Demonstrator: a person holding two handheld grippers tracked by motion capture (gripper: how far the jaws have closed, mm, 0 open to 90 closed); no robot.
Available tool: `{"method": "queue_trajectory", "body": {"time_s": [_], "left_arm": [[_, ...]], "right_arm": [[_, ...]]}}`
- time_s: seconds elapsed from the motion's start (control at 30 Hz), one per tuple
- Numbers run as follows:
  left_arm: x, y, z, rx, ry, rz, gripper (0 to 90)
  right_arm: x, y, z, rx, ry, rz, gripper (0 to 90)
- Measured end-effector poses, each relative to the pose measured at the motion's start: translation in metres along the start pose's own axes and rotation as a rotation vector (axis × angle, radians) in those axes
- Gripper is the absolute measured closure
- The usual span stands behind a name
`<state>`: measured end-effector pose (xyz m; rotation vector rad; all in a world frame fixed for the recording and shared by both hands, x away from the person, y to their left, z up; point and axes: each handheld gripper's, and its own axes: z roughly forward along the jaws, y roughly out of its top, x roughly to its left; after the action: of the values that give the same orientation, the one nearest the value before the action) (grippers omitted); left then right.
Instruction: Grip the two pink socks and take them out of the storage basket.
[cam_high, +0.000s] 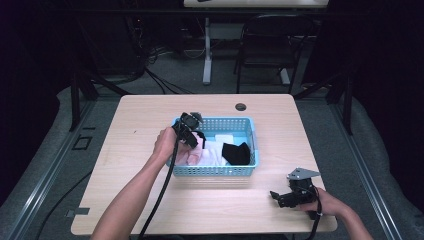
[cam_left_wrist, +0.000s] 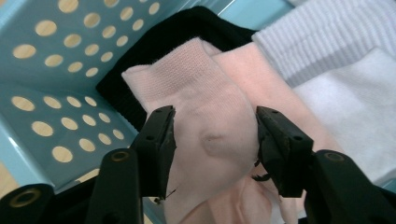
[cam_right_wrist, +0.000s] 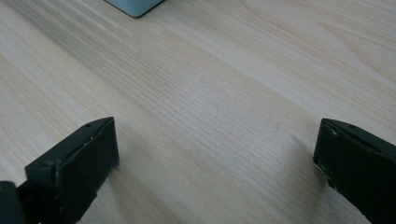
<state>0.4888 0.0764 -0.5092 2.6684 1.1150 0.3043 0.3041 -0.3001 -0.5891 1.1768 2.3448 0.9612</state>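
The soft pale pink knitted sock (cam_left_wrist: 205, 121) lies in the left end of the light blue perforated plastic basket (cam_high: 248, 131), on top of a black cloth (cam_left_wrist: 154, 51) and beside white ribbed fabric (cam_left_wrist: 327, 32), and it looks thin and a little creased. The fingers of the left gripper (cam_left_wrist: 212, 135) stand partly open on both sides of it and do not pinch it yet; if they close too high, I think they may catch only a thin fold, or take the second pink piece below with it. The right gripper (cam_right_wrist: 215, 154) rests wide open and empty on the light wooden surface (cam_right_wrist: 224, 84), well apart from the basket.
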Motion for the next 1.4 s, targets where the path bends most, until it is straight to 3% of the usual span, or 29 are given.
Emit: {"method": "queue_trajectory", "body": {"time_s": [0.33, 0.57, 0.83, 1.4], "left_arm": [[0.015, -0.009, -0.01, -0.058, -0.025, -0.038, 85.8], [0.02, -0.013, -0.022, -0.095, -0.079, -0.045, 87.5], [0.022, -0.017, -0.057, -0.17, -0.12, -0.039, 87.7], [0.017, -0.008, -0.12, -0.268, -0.122, 0.009, 88.1]], "right_arm": [[0.0, 0.0, 0.0, 0.0, 0.001, 0.0, 0.0], [0.0, 0.0, 0.0, 0.0, 0.001, 0.0, 0.0], [0.0, 0.0, 0.0, 0.001, 0.001, -0.001, 0.0], [0.0, 0.0, 0.0, 0.002, -0.003, -0.003, 0.0]]}}
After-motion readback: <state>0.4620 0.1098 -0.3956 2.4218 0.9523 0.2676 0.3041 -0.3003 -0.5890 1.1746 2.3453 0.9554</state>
